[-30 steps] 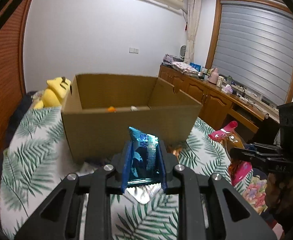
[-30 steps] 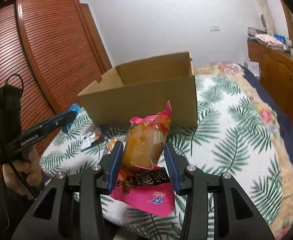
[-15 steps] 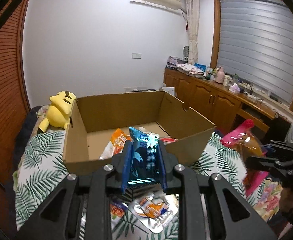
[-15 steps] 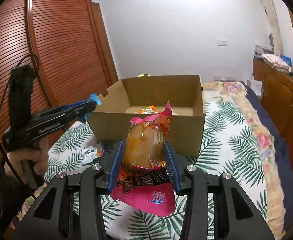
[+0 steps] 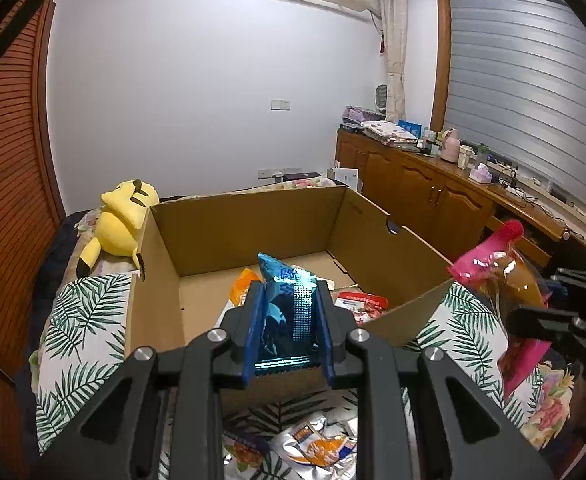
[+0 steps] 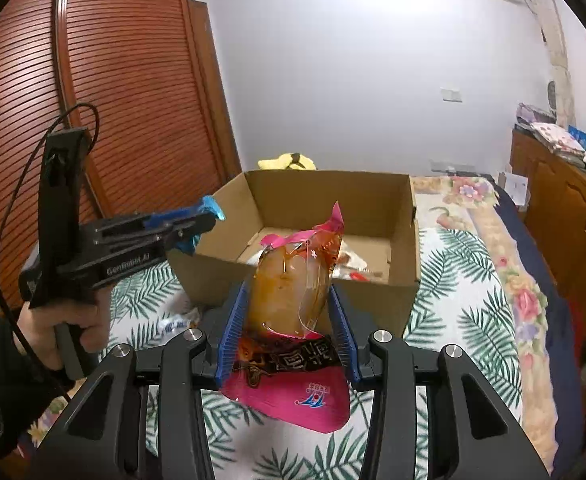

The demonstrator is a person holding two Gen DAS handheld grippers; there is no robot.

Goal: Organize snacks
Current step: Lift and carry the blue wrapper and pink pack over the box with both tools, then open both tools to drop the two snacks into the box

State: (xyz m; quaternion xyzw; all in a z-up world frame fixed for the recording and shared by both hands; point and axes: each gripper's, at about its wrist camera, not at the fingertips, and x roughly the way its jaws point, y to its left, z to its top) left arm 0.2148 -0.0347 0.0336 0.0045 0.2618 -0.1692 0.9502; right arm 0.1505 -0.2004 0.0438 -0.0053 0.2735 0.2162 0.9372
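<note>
Honestly, best carried both past the near wall of the cardboard box before letting go. Left hand-held gripper pinched nearly closed on a blue foil packet, hovering about over the rim. Right hand-held gripper clamped partway on a pink-and-clear snack bag, probably short of the box.

Left gripper: jaws nearly closed, blue pads pinching a thin blue packet upright between them; body tilted downward. In the right wrist view a hand wraps its pistol handle at the frame's left edge, dark sleeve behind.

Right gripper: jaws partway apart, pads clamped on both sides of a plump pink-and-orange bag; also pointing downward.
</note>
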